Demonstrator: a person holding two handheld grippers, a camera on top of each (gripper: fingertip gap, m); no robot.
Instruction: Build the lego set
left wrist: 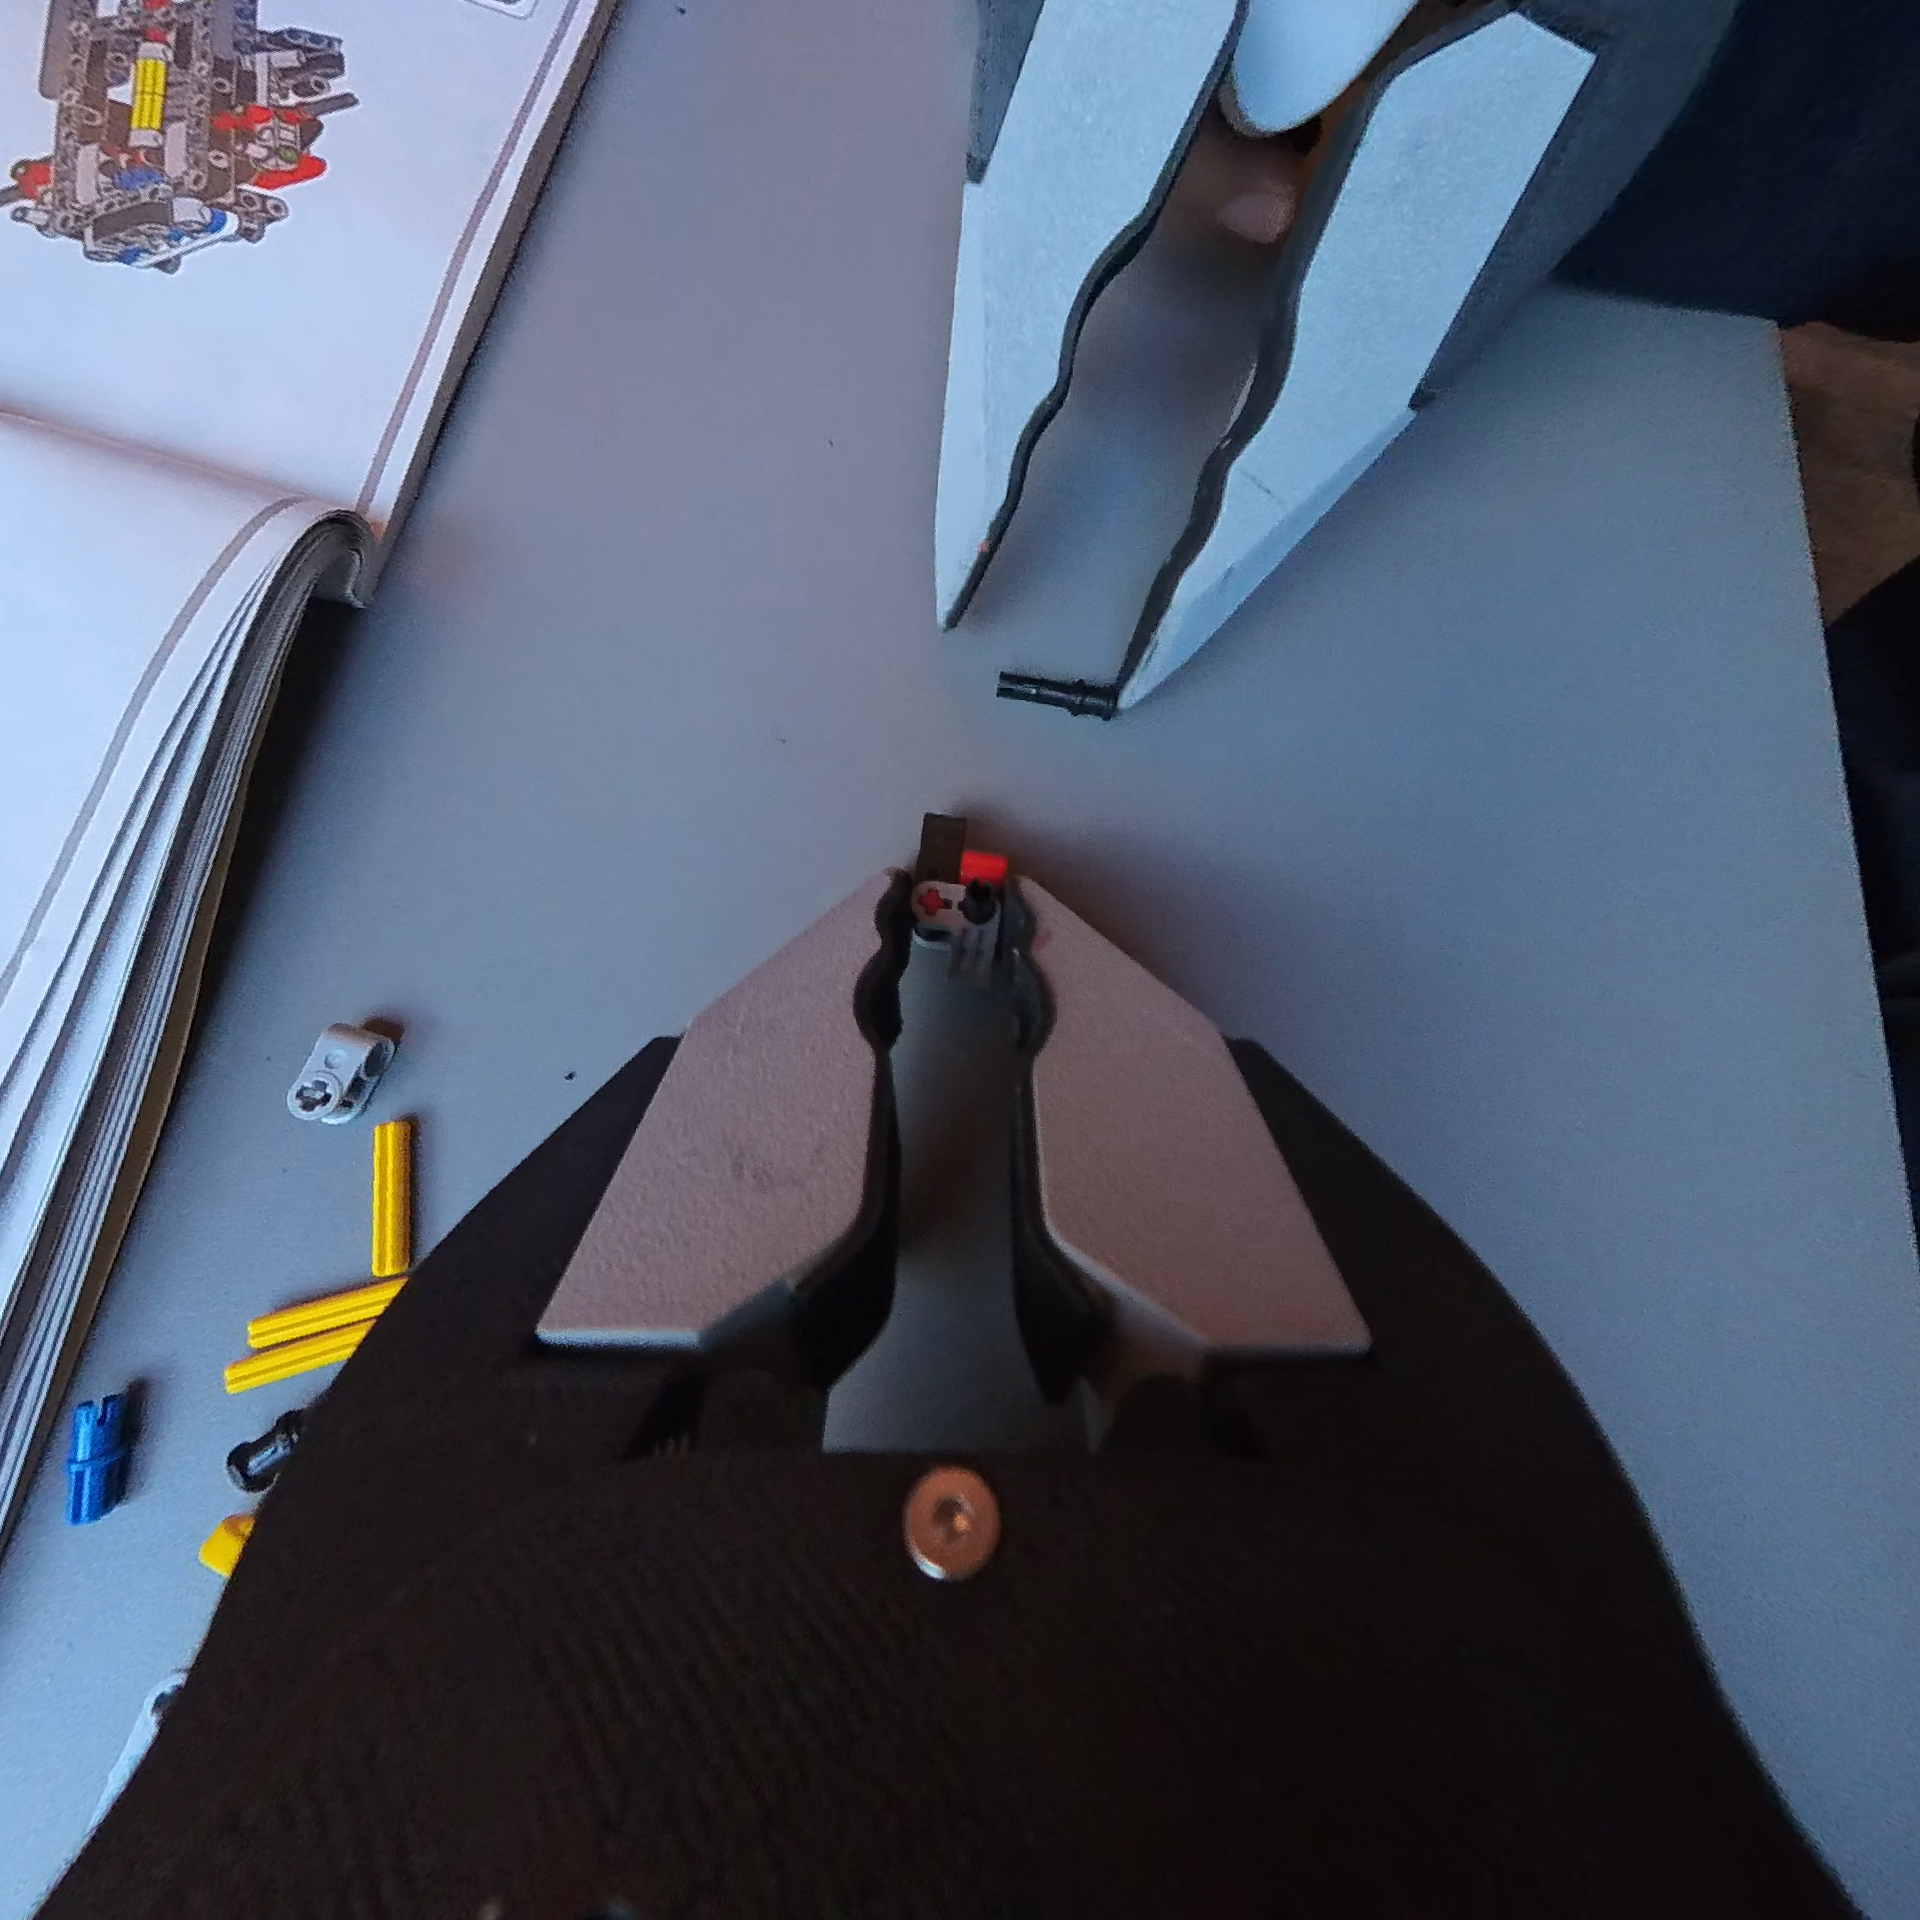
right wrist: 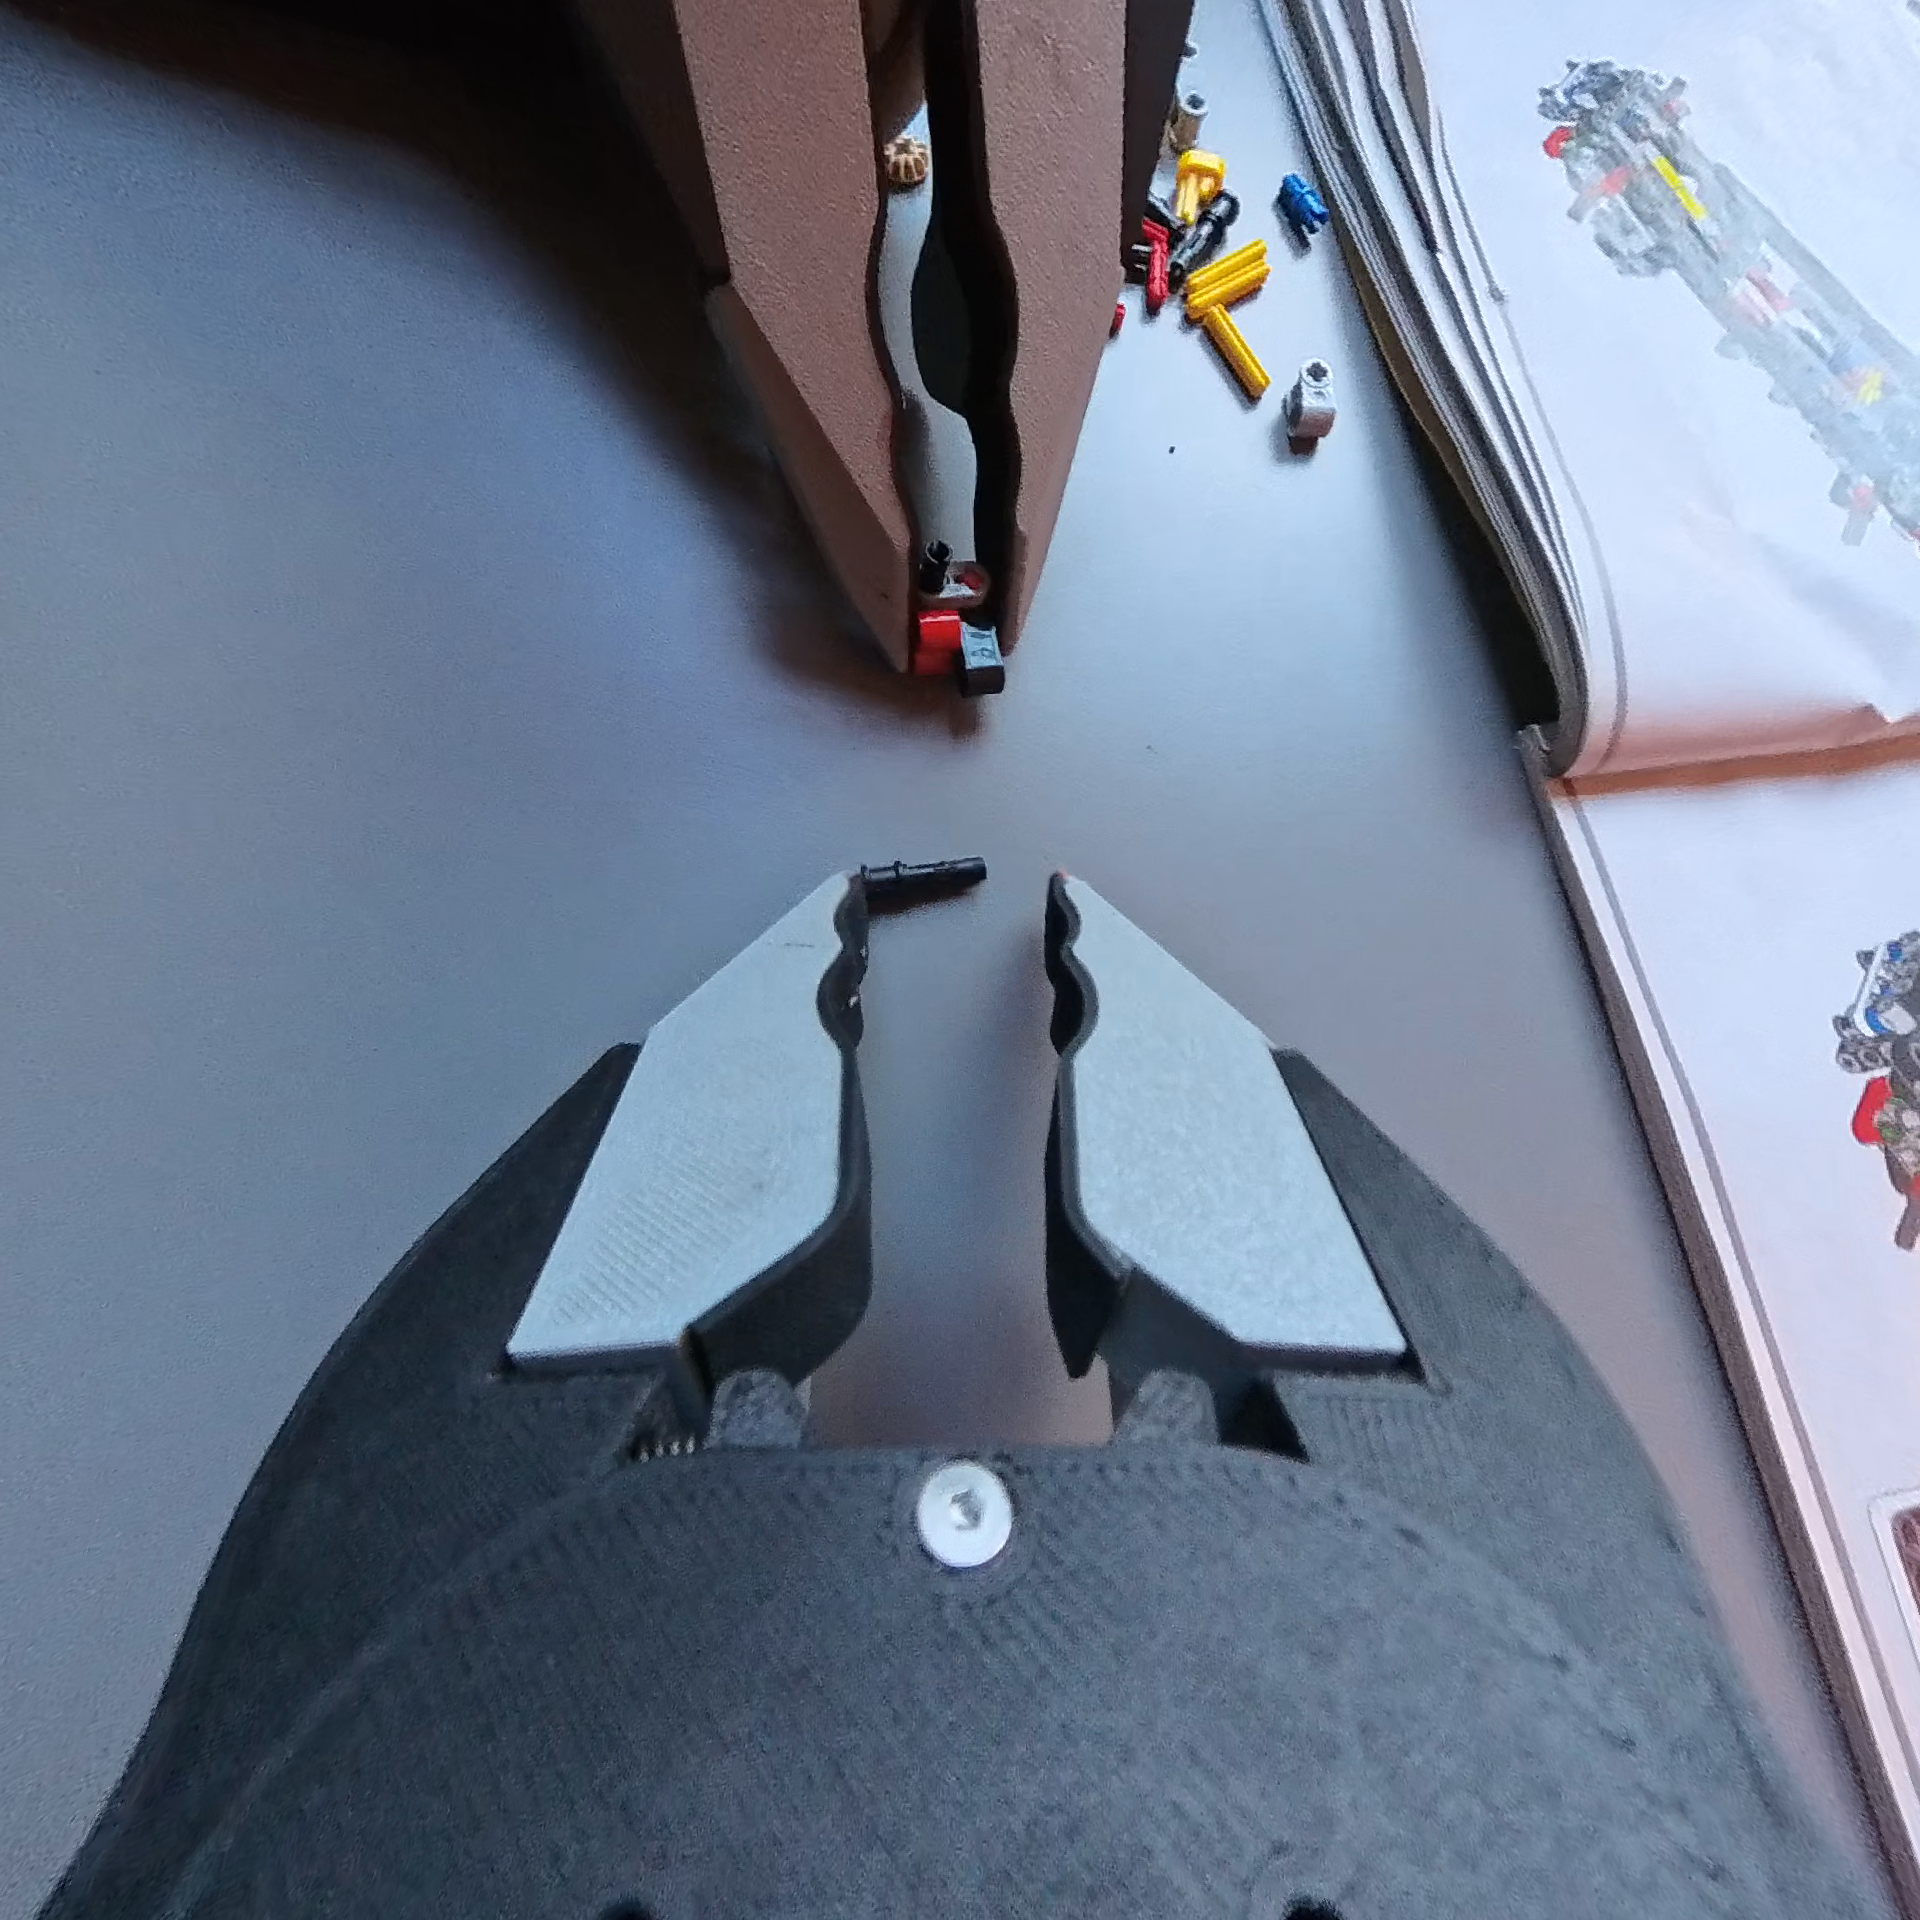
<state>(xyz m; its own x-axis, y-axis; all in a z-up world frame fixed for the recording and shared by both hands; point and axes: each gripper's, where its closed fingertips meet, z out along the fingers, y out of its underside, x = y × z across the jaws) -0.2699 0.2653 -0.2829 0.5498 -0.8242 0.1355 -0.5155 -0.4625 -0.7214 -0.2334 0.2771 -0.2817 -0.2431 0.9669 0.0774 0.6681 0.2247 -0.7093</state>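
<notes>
At frame centre, the right gripper (right wrist: 951,894) is hanging spread over the table (right wrist: 416,623), a black pin (right wrist: 923,875) lying crosswise touching its left fingertip, while the left gripper (left wrist: 961,899) is pinching a small brick assembly (left wrist: 956,894).

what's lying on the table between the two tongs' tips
Only a small black pin, lying flat against the right tongs' finger; otherwise bare table up to the left tongs, clearest in the right wrist view.
</notes>
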